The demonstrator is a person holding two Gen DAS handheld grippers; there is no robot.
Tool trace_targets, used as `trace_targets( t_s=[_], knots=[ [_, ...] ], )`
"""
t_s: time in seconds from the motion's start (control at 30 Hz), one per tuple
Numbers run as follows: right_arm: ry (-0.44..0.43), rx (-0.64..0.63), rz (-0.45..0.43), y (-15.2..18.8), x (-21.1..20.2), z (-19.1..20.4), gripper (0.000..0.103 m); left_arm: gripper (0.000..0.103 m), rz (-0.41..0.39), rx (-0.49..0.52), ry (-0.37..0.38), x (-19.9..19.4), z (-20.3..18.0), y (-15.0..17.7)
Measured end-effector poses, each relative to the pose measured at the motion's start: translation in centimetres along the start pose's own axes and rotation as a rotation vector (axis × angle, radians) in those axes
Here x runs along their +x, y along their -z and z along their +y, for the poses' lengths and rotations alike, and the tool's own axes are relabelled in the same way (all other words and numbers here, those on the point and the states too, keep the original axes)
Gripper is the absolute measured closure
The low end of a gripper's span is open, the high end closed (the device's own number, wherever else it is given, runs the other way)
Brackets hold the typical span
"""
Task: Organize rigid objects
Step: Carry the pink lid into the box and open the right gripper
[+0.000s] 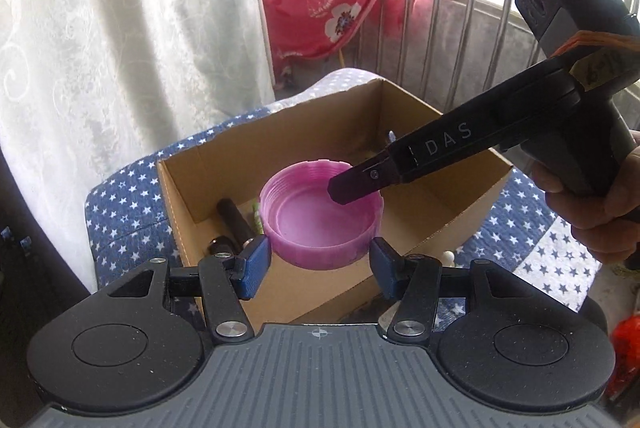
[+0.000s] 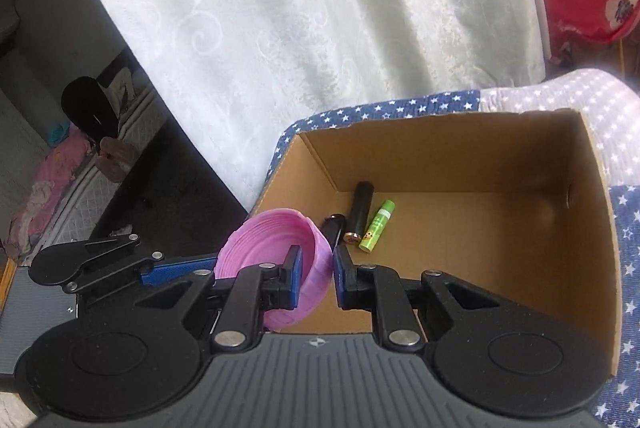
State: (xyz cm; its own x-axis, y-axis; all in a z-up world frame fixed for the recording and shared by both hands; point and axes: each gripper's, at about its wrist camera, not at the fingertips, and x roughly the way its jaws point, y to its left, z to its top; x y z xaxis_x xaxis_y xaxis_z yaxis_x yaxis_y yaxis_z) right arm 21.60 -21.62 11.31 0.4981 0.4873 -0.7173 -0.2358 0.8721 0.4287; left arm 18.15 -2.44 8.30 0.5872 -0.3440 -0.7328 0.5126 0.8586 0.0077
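Note:
A pink screw lid [image 1: 316, 216] hangs, hollow side up, over the near left corner of an open cardboard box [image 1: 192, 184]. My left gripper [image 1: 320, 268] is shut on it, a blue pad against each side of its wall. My right gripper [image 1: 348, 186] comes in from the right and pinches the lid's far rim. In the right wrist view the right gripper [image 2: 316, 276] is shut on the pink lid's [image 2: 260, 244] wall, and one of the left gripper's blue fingers [image 2: 180, 270] touches the lid's left side. The lid's underside is hidden.
On the floor of the cardboard box [image 2: 440, 156] lie a black cylinder [image 2: 362, 212], a green tube [image 2: 378, 226] and a smaller black piece [image 2: 335, 224]. The box rests on a blue star-patterned cloth [image 1: 120, 204]. A white curtain [image 1: 140, 28] and metal railing [image 1: 472, 8] stand behind.

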Motion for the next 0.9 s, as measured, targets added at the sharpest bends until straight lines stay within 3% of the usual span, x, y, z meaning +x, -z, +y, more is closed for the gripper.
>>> trace_targets(
  t_s=[0.13, 0.23, 0.43, 0.67, 0.9],
  knots=[
    [0.002, 0.051, 0.113, -1.2, 4.3, -2.4, 0.085, 0.049, 0.121, -0.034, 0.020, 4.2, 1.9, -0.8],
    [0.019, 0.057, 0.187, -1.1, 6.9, -3.4, 0.085, 0.049, 0.196, -0.059, 0.036, 5.0, 3.3, 0.1],
    [0.059, 0.040, 0.300, -0.8, 10.1, -4.1, 0.086, 0.051, 0.280, -0.036, 0.012, 7.3, 3.8, -0.2],
    [0.093, 0.030, 0.373, -0.4, 12.2, -4.3, 0.086, 0.051, 0.274, -0.038, -0.005, 6.8, 3.8, -0.3],
    [0.035, 0.083, 0.280, -1.1, 10.1, -4.9, 0.083, 0.050, 0.171, -0.077, -0.021, 4.5, 4.0, -1.1]
  ],
)
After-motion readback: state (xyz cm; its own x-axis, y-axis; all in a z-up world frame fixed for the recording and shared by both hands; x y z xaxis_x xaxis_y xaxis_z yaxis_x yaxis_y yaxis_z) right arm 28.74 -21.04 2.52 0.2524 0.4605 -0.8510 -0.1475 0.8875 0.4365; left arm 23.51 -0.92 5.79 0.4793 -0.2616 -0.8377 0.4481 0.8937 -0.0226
